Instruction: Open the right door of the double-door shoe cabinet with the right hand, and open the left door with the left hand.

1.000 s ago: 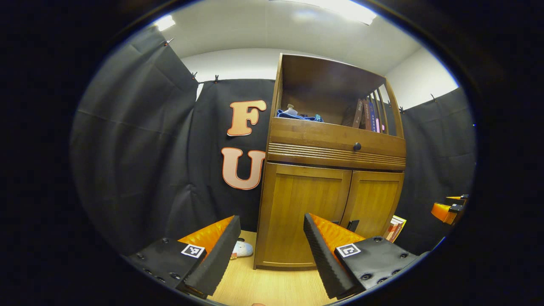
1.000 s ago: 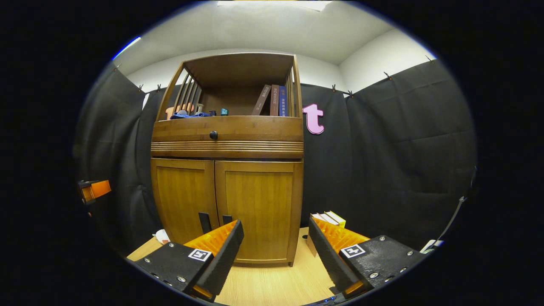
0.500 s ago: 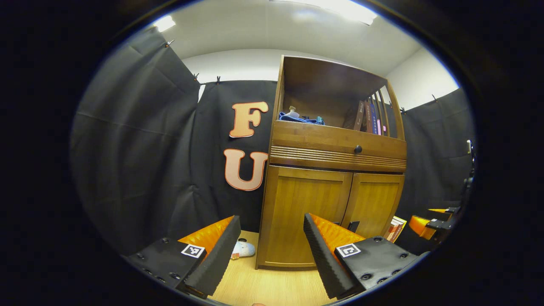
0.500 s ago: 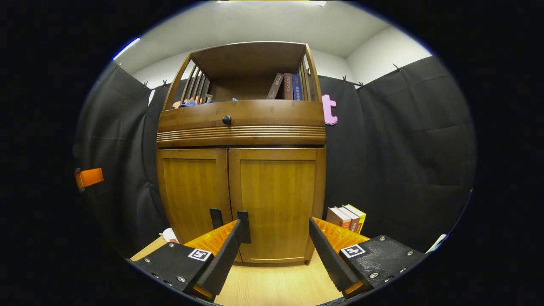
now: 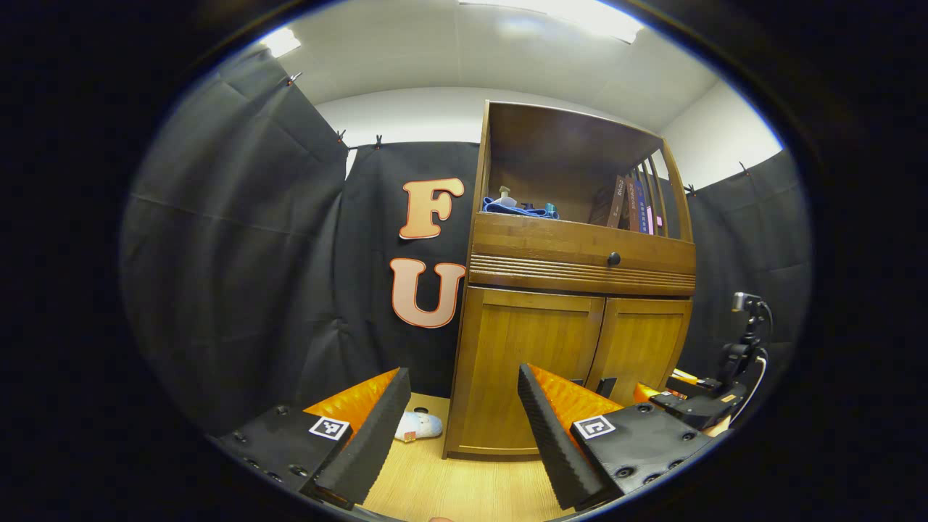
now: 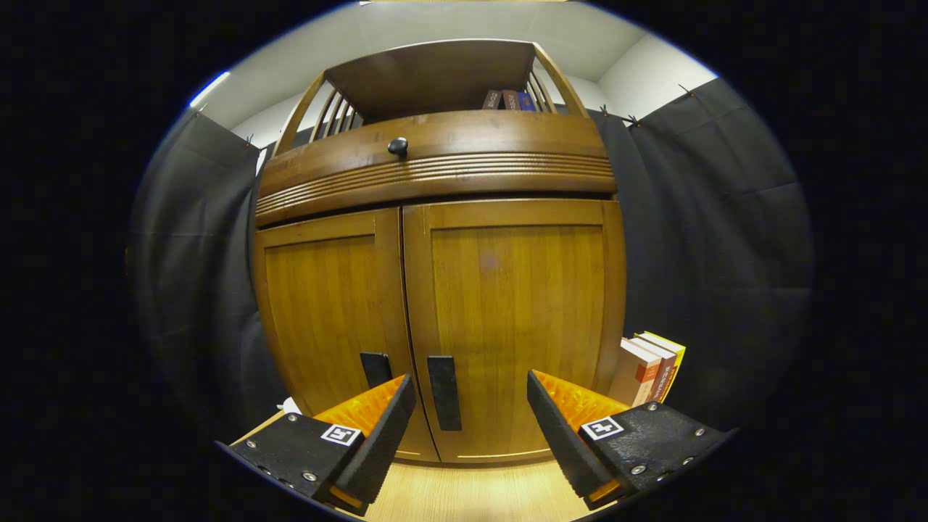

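The wooden shoe cabinet (image 6: pixel 435 181) has both doors shut. In the right gripper view the right door (image 6: pixel 515 319) is close ahead, and its dark handle (image 6: pixel 444 393) stands just right of my left finger. The left door (image 6: pixel 326 312) carries its own dark handle (image 6: pixel 375 368). My right gripper (image 6: pixel 467 424) is open, with nothing between its fingers. In the left gripper view the cabinet (image 5: pixel 580 254) is farther off to the right, with the left door (image 5: pixel 525 362) and right door (image 5: pixel 641 344). My left gripper (image 5: pixel 460 428) is open and empty. The right gripper (image 5: pixel 689 402) shows at the lower right there.
Several books (image 6: pixel 649 366) stand on the wooden floor (image 6: pixel 464 493) right of the cabinet. A small white soft object (image 5: pixel 419 426) lies on the floor at the cabinet's left. A drawer with a round knob (image 6: pixel 397 146) sits above the doors. Books and a blue cloth (image 5: pixel 518 210) fill the upper shelf.
My right gripper has moved forward and close to the cabinet doors, whose handles now show beside its left finger. My left gripper has shifted only slightly. Both doors stay shut.
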Demonstrator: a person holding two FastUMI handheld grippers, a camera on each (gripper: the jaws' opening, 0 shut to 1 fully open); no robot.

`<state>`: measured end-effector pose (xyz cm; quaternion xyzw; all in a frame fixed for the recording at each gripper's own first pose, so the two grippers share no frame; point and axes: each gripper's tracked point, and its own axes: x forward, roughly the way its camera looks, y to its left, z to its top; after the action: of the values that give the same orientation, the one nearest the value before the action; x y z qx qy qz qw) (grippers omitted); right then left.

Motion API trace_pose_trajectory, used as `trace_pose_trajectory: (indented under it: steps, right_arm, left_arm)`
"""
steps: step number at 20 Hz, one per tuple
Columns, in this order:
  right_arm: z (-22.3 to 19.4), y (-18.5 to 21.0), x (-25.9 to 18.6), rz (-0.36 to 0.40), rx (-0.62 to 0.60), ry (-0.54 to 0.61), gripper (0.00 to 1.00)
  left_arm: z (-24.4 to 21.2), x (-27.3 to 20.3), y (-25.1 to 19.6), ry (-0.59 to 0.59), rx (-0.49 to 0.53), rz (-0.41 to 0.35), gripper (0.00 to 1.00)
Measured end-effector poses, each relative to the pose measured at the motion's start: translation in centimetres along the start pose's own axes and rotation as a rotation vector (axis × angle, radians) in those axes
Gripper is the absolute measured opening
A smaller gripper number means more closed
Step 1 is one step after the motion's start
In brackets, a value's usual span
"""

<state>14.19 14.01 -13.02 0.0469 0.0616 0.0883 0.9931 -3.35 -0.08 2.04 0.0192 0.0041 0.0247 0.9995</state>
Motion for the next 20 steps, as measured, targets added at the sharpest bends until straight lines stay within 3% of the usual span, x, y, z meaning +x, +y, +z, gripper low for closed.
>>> trace_pose_trajectory:
  steps: [2, 4, 5, 6, 7, 9, 10, 12, 17, 20]
  right_arm:
    - [-1.2, 0.5, 1.9, -0.010, -0.005, 0.015, 1.00]
    - [-2.6, 1.0, 3.7, -0.013, -0.010, 0.040, 0.95]
    - [-3.1, 1.5, 4.7, -0.004, -0.005, 0.052, 1.00]
    - [-3.9, 1.7, 6.1, 0.004, -0.002, 0.067, 0.94]
    - [-4.6, 1.9, 6.9, 0.007, -0.003, 0.082, 1.00]
    - [-5.9, 2.2, 8.5, 0.001, -0.009, 0.105, 0.99]
    - [-6.4, 2.4, 9.2, -0.001, -0.010, 0.117, 0.89]
    - [-7.2, 2.7, 10.6, -0.004, 0.006, 0.133, 0.80]
    - [-7.8, 2.9, 12.1, -0.009, 0.033, 0.141, 0.71]
    - [-8.0, 3.1, 12.2, -0.008, 0.040, 0.153, 0.55]
  left_arm:
    - [-0.1, -1.0, 0.1, 0.000, -0.002, 0.008, 0.96]
    - [-0.2, -0.7, 0.8, 0.003, -0.006, 0.018, 0.94]
    - [-0.3, -0.7, 1.0, 0.004, -0.006, 0.024, 0.96]
    - [-0.3, -0.8, 1.3, 0.004, -0.003, 0.030, 0.94]
    - [-0.3, -0.9, 1.8, 0.002, 0.001, 0.039, 0.94]
    - [-0.1, -1.0, 2.6, -0.002, 0.006, 0.055, 0.94]
    - [0.0, -1.0, 3.0, -0.006, 0.006, 0.061, 0.94]
    - [0.2, -1.1, 3.6, -0.011, 0.003, 0.074, 0.94]
    - [-0.2, -1.2, 5.3, -0.008, 0.015, 0.106, 0.94]
    - [-0.4, -1.2, 5.7, -0.002, 0.007, 0.115, 0.94]
